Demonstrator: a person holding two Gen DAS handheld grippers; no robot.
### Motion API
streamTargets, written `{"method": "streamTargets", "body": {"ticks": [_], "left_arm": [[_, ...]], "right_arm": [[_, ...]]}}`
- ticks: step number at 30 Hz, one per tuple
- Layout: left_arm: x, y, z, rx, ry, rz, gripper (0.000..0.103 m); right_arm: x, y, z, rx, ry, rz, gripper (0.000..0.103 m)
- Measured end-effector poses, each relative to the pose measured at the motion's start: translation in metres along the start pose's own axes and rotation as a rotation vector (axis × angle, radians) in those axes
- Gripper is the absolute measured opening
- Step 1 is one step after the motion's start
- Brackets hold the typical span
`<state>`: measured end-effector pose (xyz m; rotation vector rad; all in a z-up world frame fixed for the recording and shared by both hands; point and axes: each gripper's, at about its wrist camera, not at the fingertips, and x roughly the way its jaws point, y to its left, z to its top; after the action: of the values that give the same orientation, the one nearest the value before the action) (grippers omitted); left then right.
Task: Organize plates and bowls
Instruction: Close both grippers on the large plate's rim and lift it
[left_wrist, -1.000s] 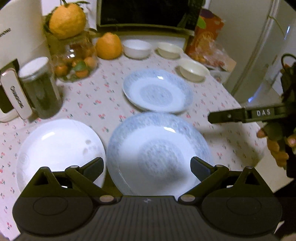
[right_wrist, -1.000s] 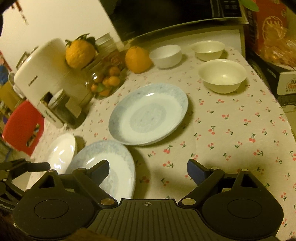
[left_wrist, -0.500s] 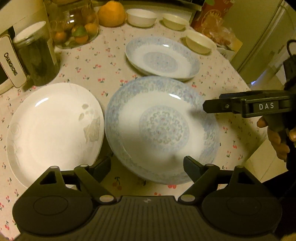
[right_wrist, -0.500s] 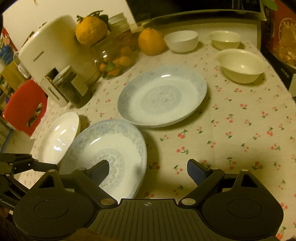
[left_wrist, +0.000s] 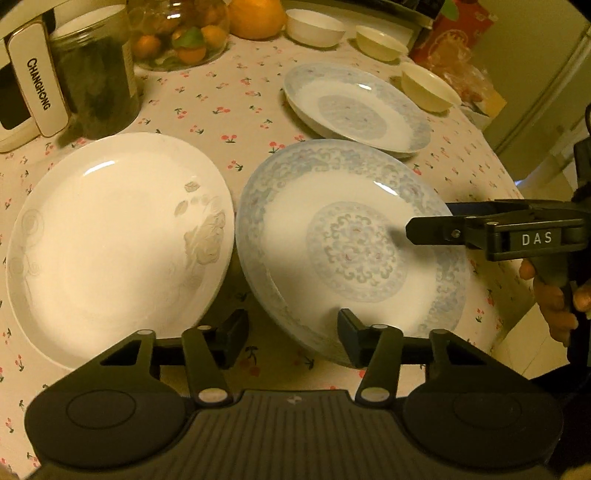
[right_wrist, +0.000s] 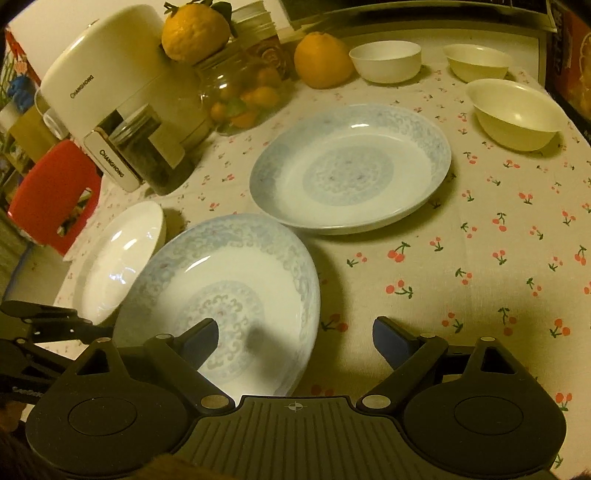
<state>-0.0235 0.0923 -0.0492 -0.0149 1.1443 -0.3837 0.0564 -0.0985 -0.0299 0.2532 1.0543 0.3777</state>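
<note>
Blue-patterned plate (left_wrist: 351, 243) sits right ahead of the left tongs (left_wrist: 291, 334), on the cherry-print table (left_wrist: 236, 110). Its near rim runs into the gap between the two fingers. The right finger (left_wrist: 349, 341) hangs over the plate's near edge and the left one is just off it over the cloth, so the pads aren't pressing on it. Those jaws have just been closing but are still partly apart.

Right tongs (right_wrist: 295, 341) are spread wide and holding nothing. Their left finger (right_wrist: 201, 341) hangs over the same plate and the right finger is over bare cloth. From the left camera they reach in from the right side, over the plate's far rim.

Just left of the left tongs is a plain white plate (left_wrist: 114, 243), close beside the blue one. Further ahead is a second blue plate (right_wrist: 351, 170), and beyond that three small bowls (right_wrist: 517, 114) near the table's far edge.
</note>
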Motion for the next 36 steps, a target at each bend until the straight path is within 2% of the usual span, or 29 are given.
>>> {"method": "streamTargets", "body": {"ticks": [4,5,7,9,11,17,25,36], "left_arm": [[-0.001,0.0,0.001,0.002,-0.023,-0.001,0.041],[-0.001,0.0,0.001,0.001,-0.027,-0.003,0.041],[0.0,0.0,0.001,0.005,-0.034,-0.004,0.039],[0.0,-0.001,0.001,0.013,-0.043,-0.002,0.035],[0.001,-0.004,0.001,0.031,-0.047,0.006,0.034],[0.001,-0.006,-0.001,0.065,-0.058,0.022,0.032],[-0.004,-0.004,-0.006,0.087,-0.071,0.01,0.024],[-0.017,-0.007,-0.007,0.104,-0.119,-0.038,0.022]], "right_arm": [[-0.001,-0.002,0.001,0.004,-0.014,-0.004,0.086],[0.0,-0.002,0.001,0.004,-0.017,-0.006,0.082],[0.0,-0.002,0.002,0.0,-0.022,-0.012,0.073],[0.0,-0.002,0.002,-0.006,-0.024,-0.012,0.051],[0.001,-0.003,0.002,0.001,-0.019,-0.006,0.037],[0.001,-0.006,0.002,-0.004,-0.021,0.001,0.017],[-0.004,-0.004,0.001,-0.001,-0.027,-0.01,0.015],[-0.024,-0.009,0.001,0.023,-0.054,0.009,0.015]]}}
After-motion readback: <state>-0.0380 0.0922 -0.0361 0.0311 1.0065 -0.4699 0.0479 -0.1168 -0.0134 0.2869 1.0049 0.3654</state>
